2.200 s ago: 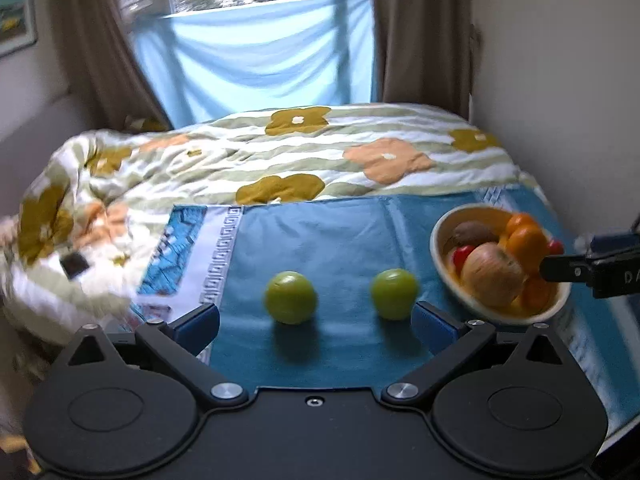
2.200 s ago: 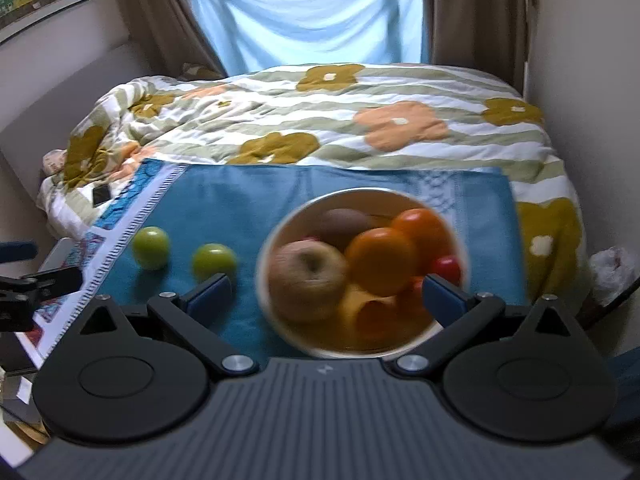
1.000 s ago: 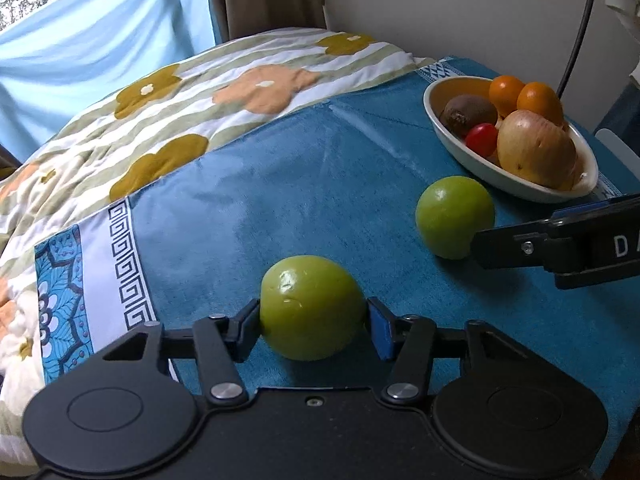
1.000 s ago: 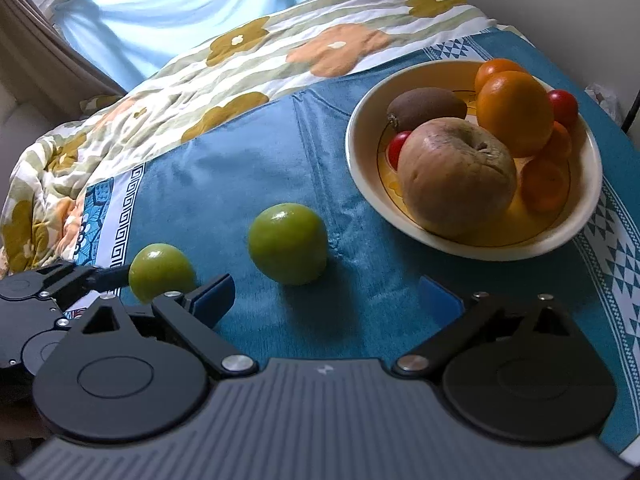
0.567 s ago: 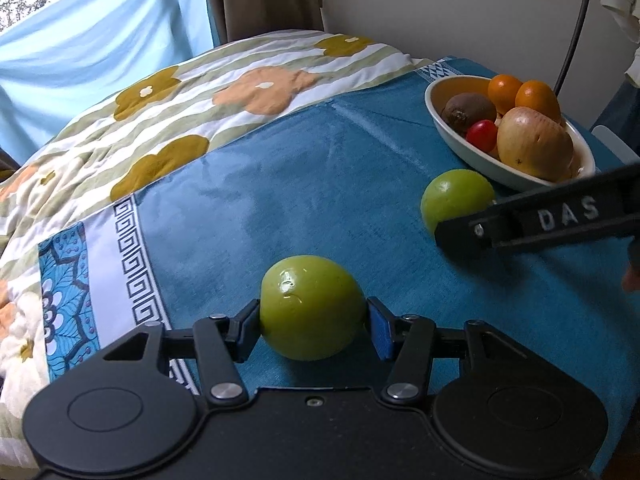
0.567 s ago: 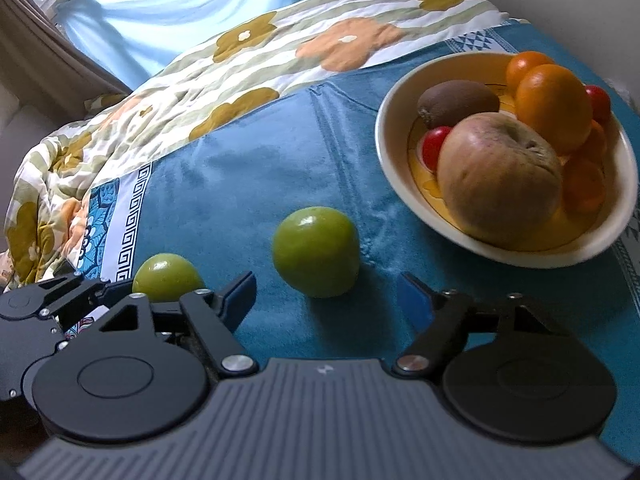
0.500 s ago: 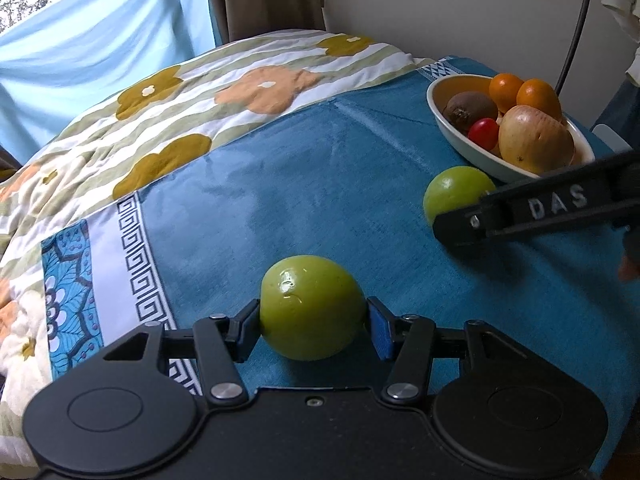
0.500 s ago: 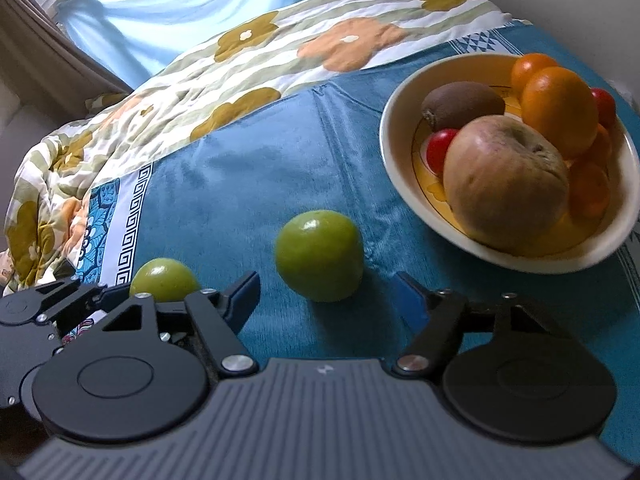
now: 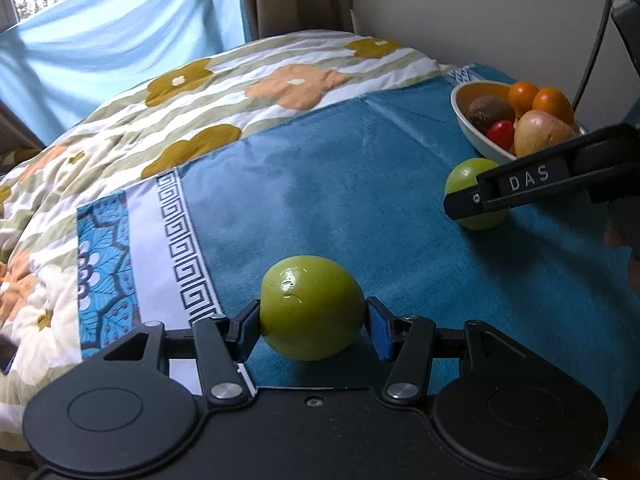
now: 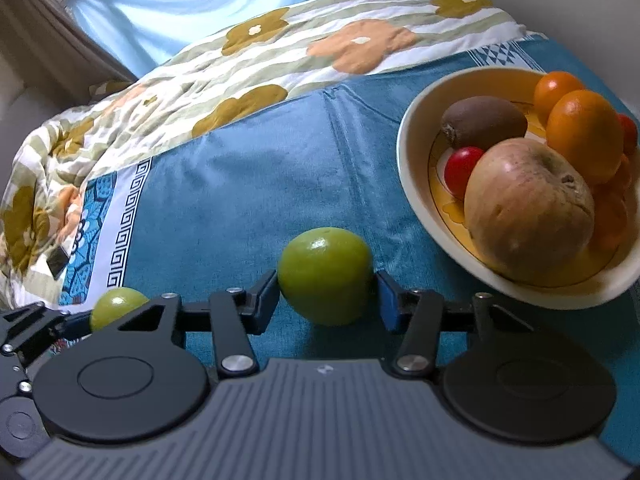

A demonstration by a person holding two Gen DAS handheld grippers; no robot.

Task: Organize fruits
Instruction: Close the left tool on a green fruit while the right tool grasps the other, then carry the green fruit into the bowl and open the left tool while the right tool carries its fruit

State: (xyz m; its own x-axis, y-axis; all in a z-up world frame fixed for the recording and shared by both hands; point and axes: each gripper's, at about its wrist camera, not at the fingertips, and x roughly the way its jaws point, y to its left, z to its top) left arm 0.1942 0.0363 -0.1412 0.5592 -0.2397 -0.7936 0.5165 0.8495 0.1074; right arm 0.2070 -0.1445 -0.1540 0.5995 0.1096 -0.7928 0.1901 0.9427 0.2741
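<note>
Two green round fruits lie on the teal cloth [image 9: 360, 184]. My left gripper [image 9: 313, 322] is shut on the left green fruit [image 9: 312, 304], a pad pressing each side. My right gripper [image 10: 326, 298] has the other green fruit [image 10: 324, 272] between its fingers. Its jaws are closing and both pads touch the fruit's sides. In the left wrist view that fruit [image 9: 480, 220] shows behind a black finger of the right gripper [image 9: 520, 184]. A cream bowl [image 10: 404, 160] to the right holds an apple [image 10: 528, 208], a kiwi [image 10: 484, 120], oranges and small red fruits.
The cloth covers a bed with a flowered quilt [image 9: 260, 80] beyond it. A white wall and a dark cable [image 9: 592, 52] stand behind the bowl [image 9: 460, 112]. The left gripper's body [image 10: 24, 332] sits at the lower left of the right wrist view, with its fruit [image 10: 116, 304].
The right jaws came from wide open to close in on the second green fruit. The left gripper kept its hold on its fruit and shifted slightly.
</note>
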